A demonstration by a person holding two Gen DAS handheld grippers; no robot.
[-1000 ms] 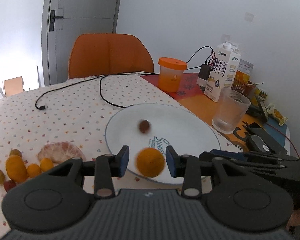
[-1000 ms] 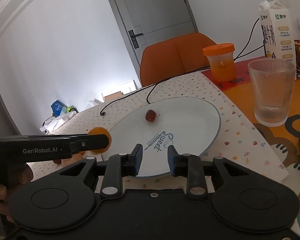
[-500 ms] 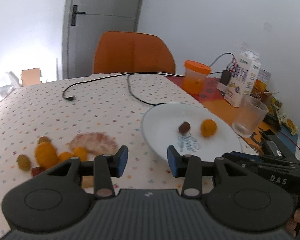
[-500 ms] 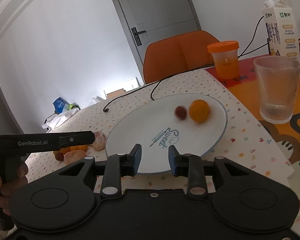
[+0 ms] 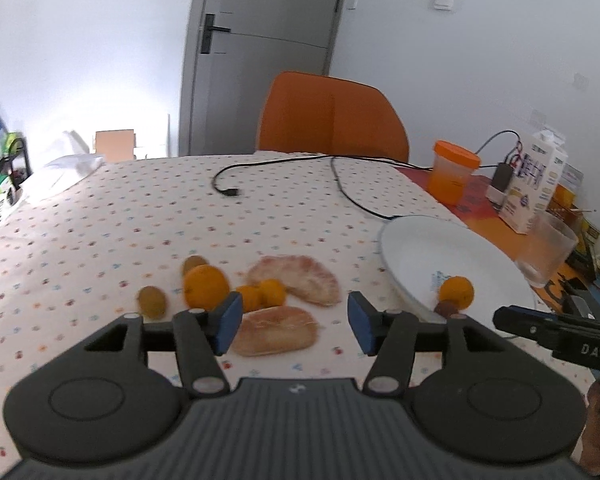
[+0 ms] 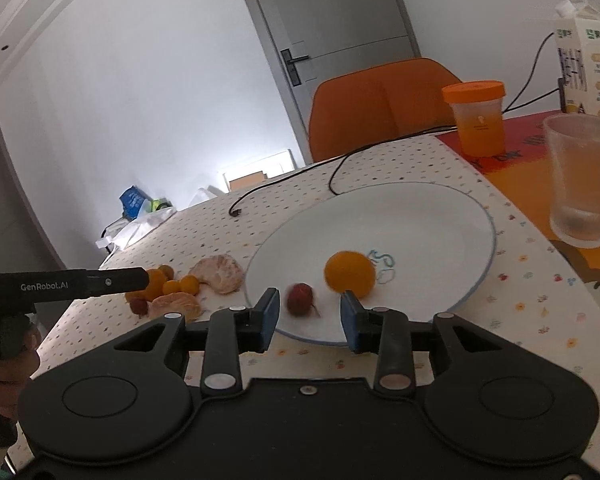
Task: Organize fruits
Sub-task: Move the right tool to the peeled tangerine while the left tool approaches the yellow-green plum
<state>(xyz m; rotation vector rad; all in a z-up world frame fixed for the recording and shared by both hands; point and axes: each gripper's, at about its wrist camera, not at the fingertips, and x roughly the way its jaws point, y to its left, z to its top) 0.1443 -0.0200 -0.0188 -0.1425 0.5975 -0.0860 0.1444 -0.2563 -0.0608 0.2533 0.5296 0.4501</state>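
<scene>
On the bench's left side, we had loose fruit: kiwi (image 5: 152,301), big orange (image 5: 206,286), small oranges (image 5: 262,294), and peeled segments (image 5: 276,330) that looked soft, tear-prone. Left tongs (image 5: 294,322) had just been opening, spread, nothing between, aimed at the segments; we'd pinch gently across the middle. Right: plate (image 6: 440,216) held orange (image 6: 350,272) and red fruit (image 6: 300,299); right tongs (image 6: 310,316) slightly spread, empty.
</scene>
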